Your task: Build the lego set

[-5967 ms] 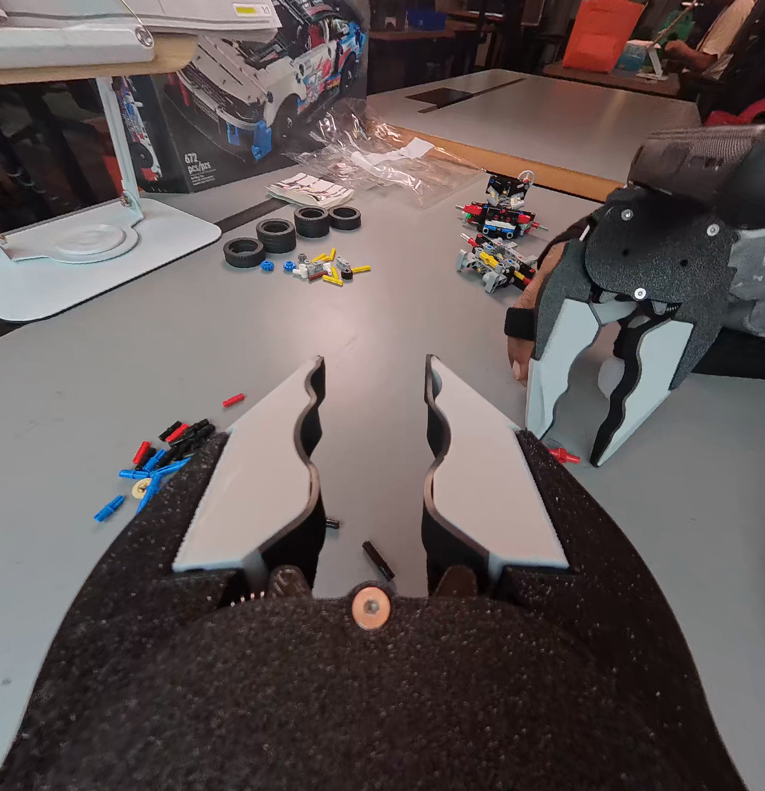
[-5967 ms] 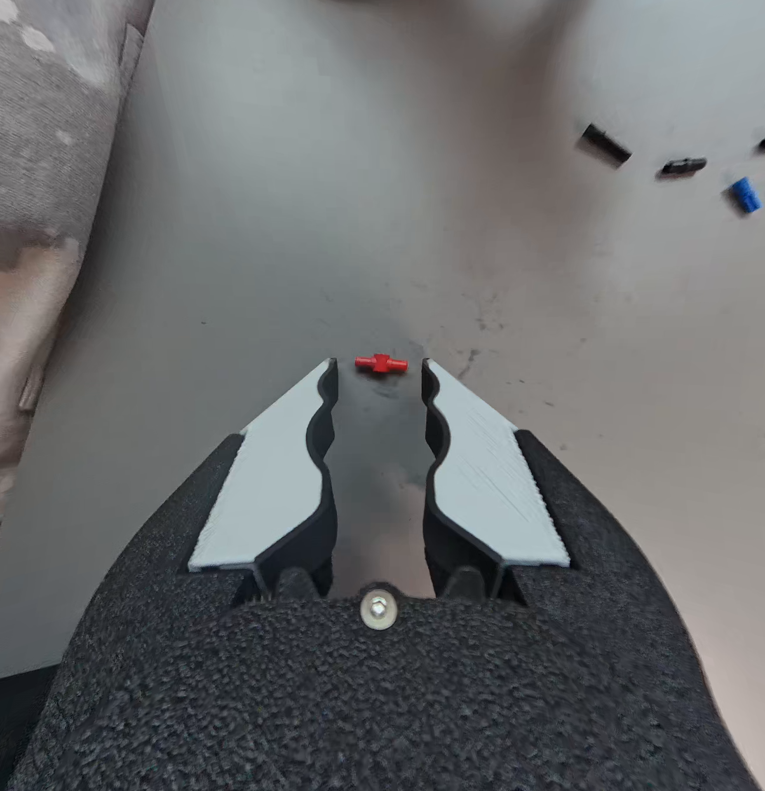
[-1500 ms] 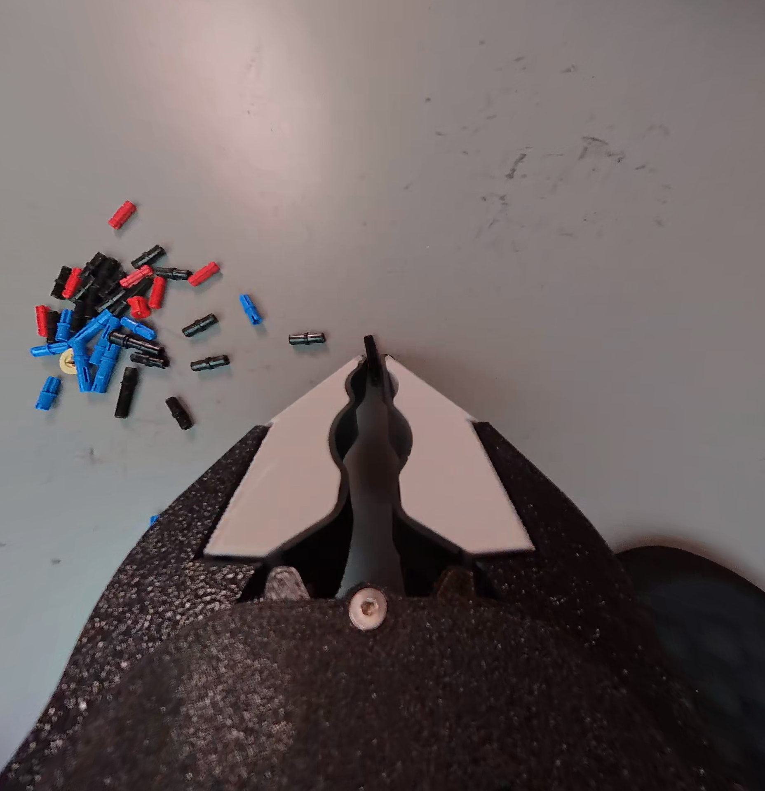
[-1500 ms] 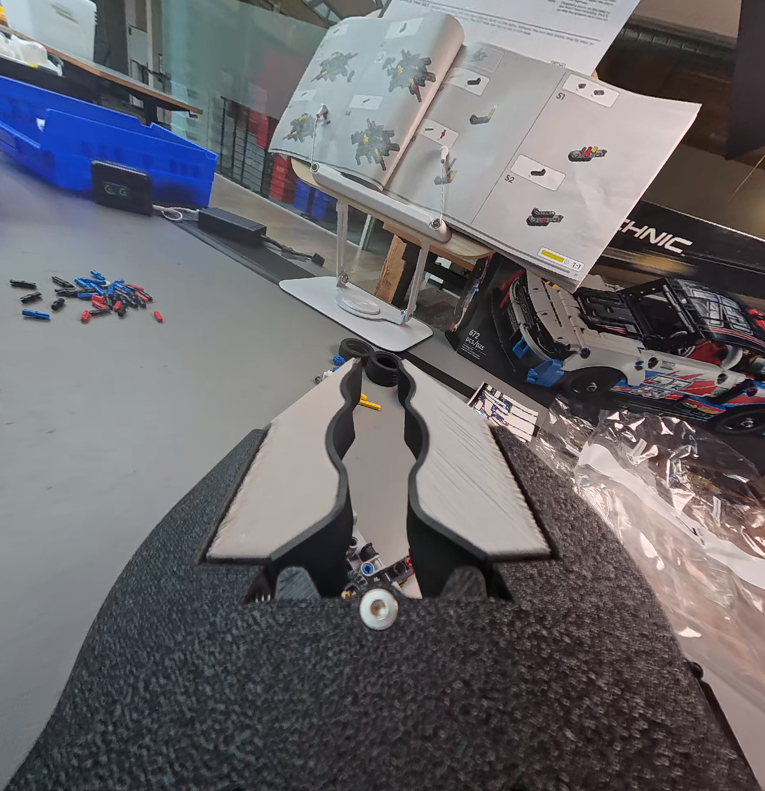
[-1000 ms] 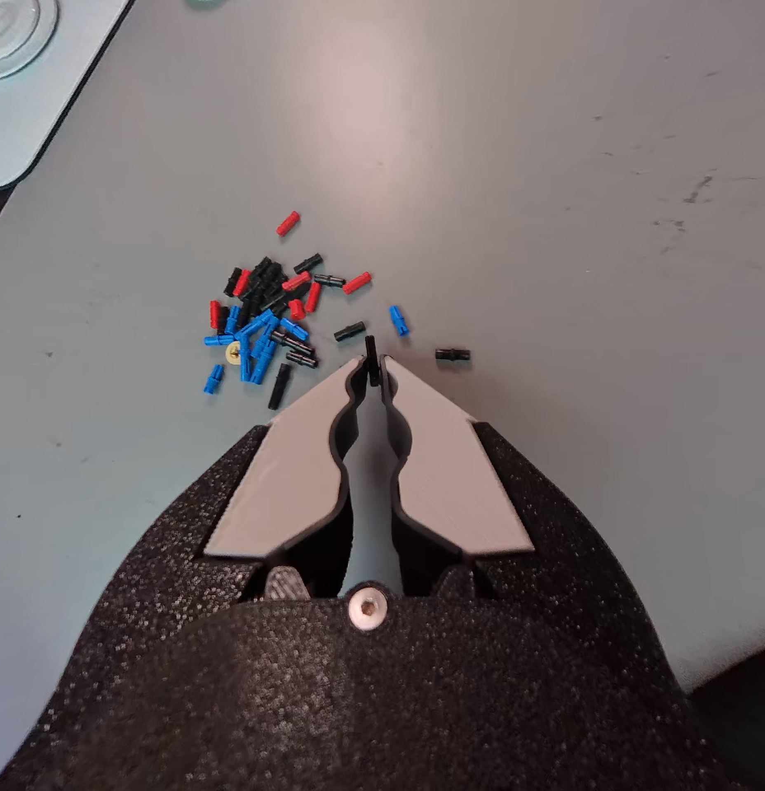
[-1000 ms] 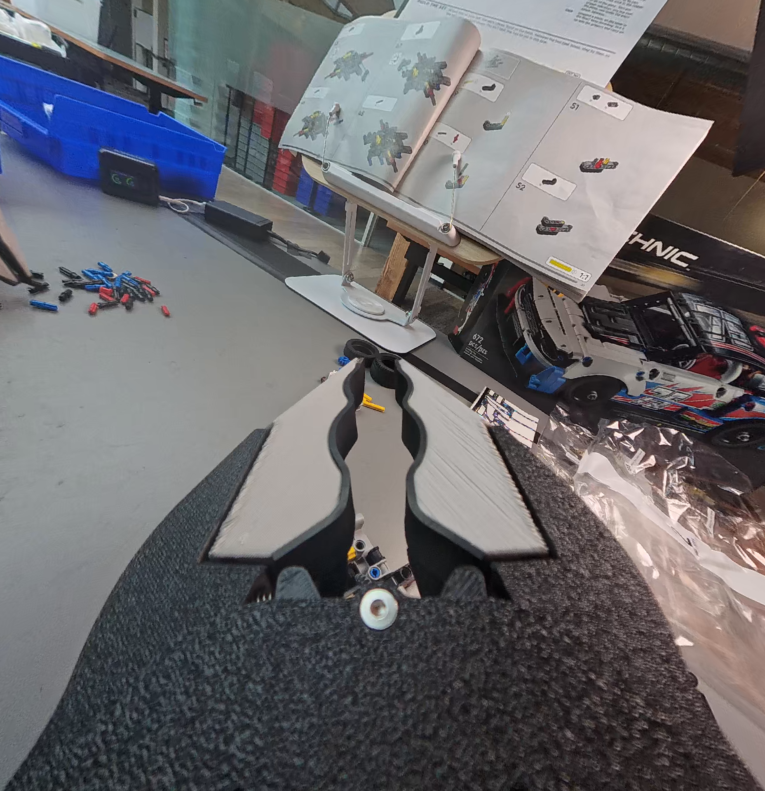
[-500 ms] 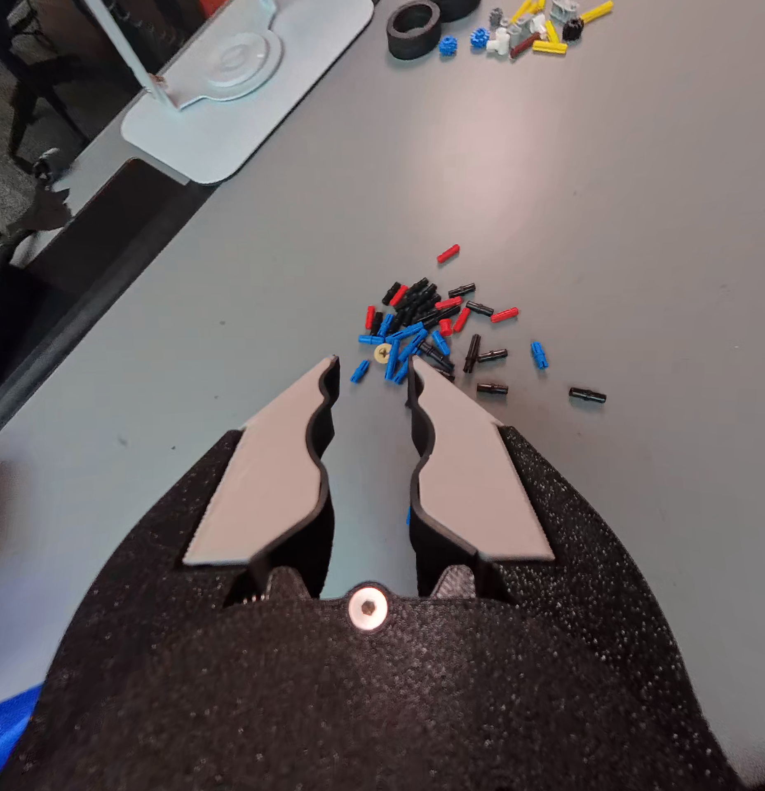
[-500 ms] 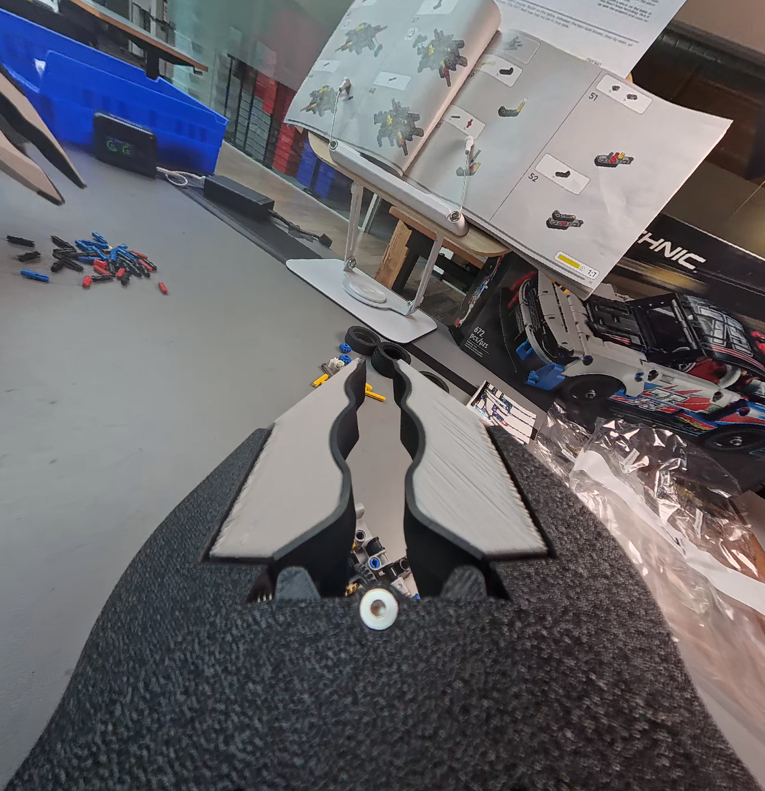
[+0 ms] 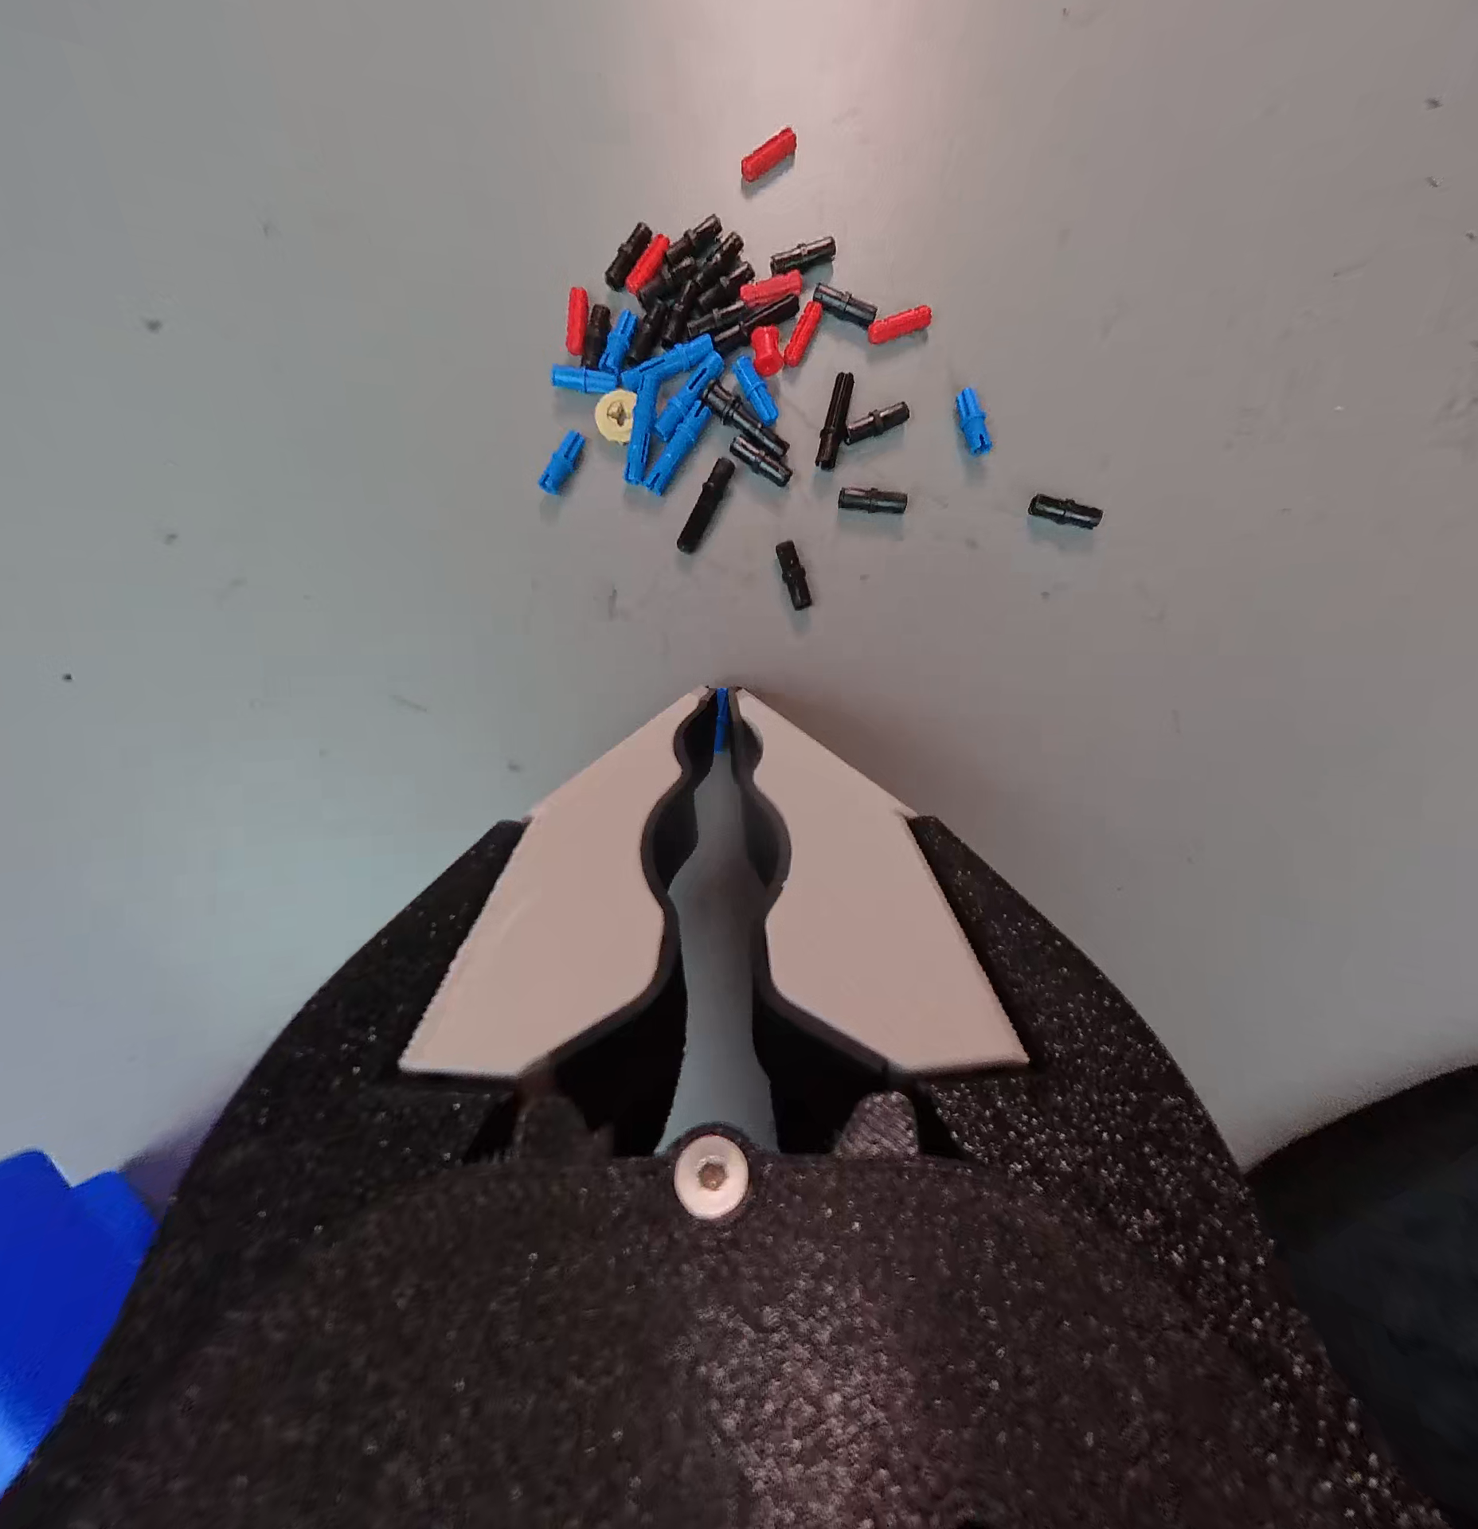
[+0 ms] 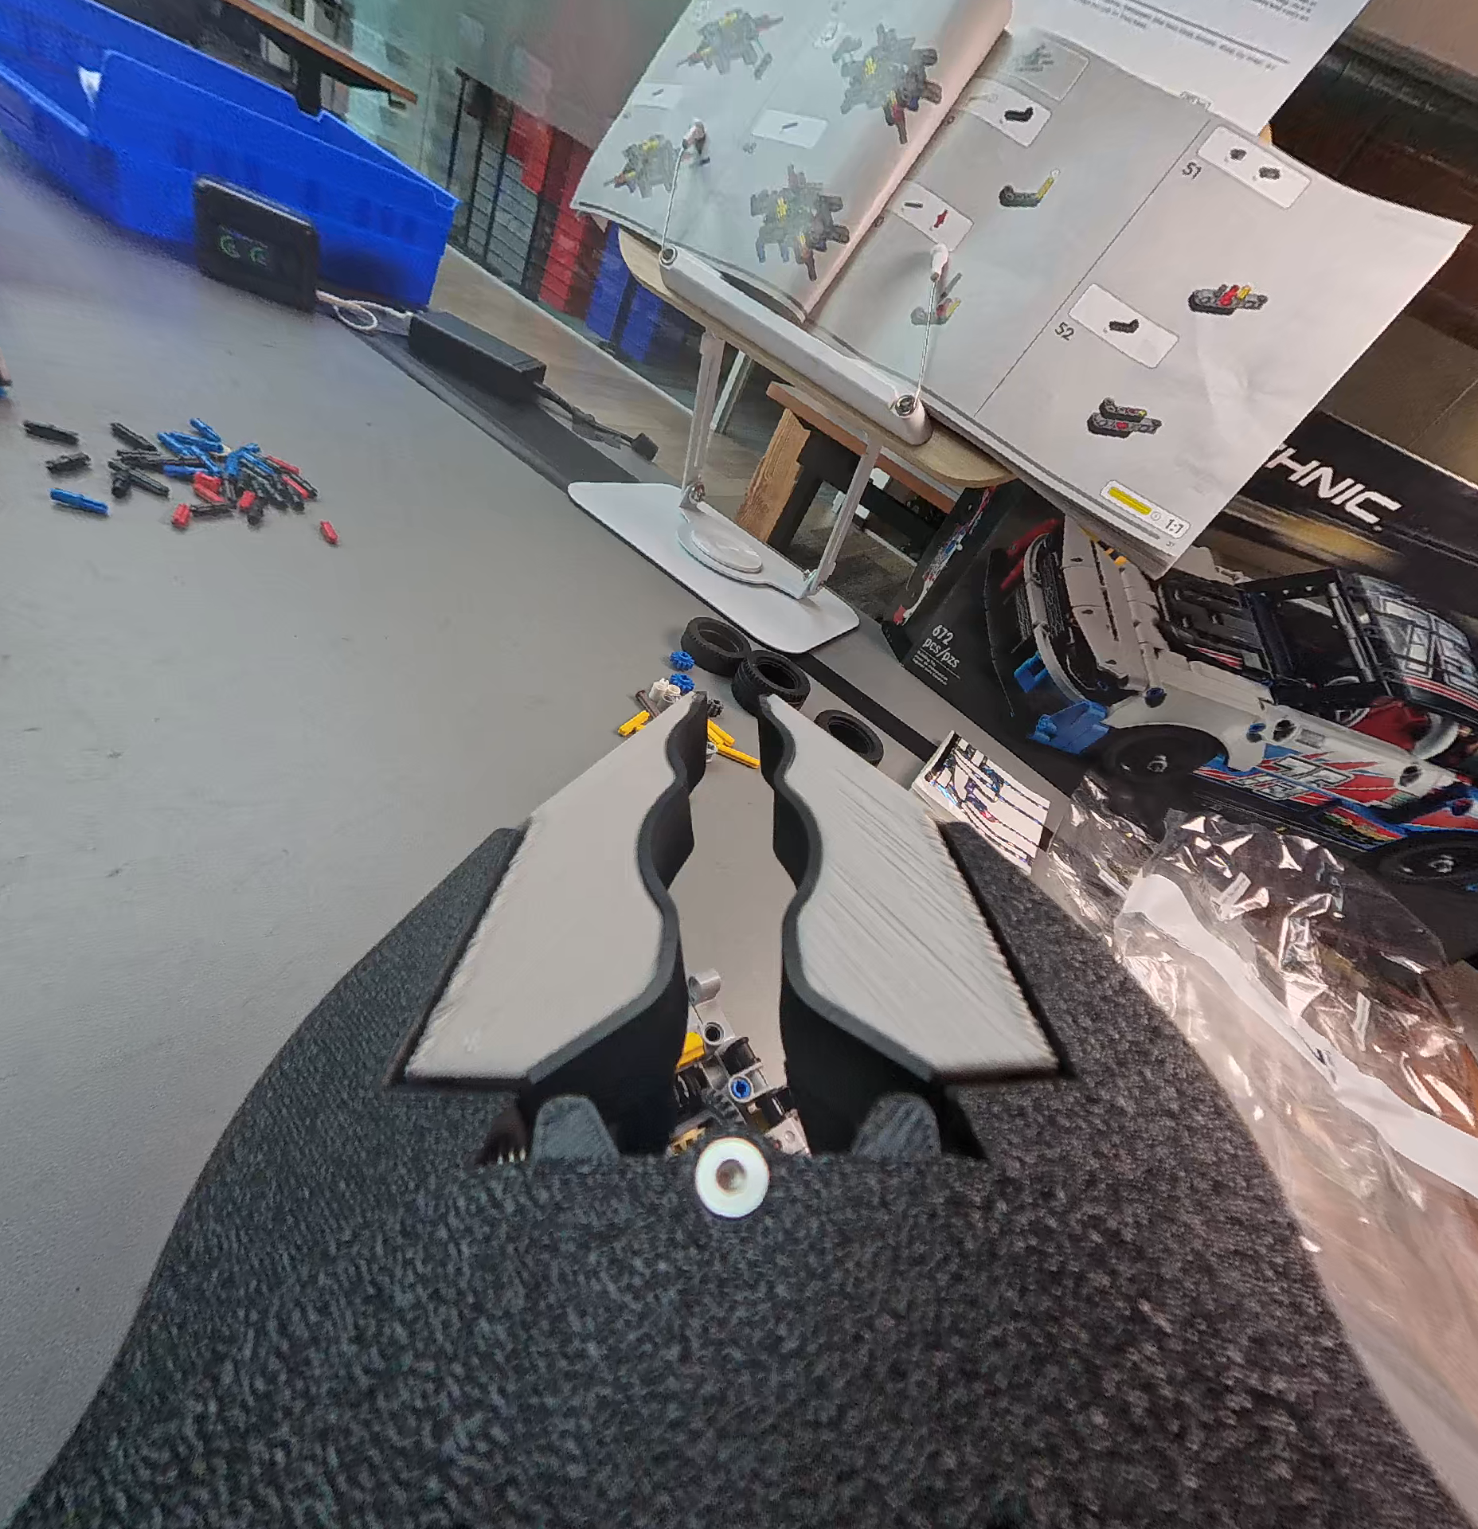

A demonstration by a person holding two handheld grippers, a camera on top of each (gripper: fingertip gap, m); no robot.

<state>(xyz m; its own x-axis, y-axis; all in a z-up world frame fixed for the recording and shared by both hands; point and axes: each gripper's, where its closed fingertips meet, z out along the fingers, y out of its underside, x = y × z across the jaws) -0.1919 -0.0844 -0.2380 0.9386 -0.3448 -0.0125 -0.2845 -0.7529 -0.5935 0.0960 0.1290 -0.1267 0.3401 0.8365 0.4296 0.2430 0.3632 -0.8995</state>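
While the left gripper [image 9: 722, 703] pinches a small blue pin [image 9: 722, 721] at its very tips, just near of the pin pile [image 9: 719, 356] on the grey table [image 9: 223, 331], that thin hold could let it twist or pop out. Empty and slightly parted, the right gripper [image 10: 731, 711] hangs over the part-built chassis [image 10: 723, 1067], tyres [image 10: 769, 674] beyond.

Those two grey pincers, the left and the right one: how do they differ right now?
The left gripper is shut on a blue pin; the right gripper holds nothing between its parted tips. The left points down at the table, the right forward toward the instruction booklet. Both share grey fingers on black bodies.
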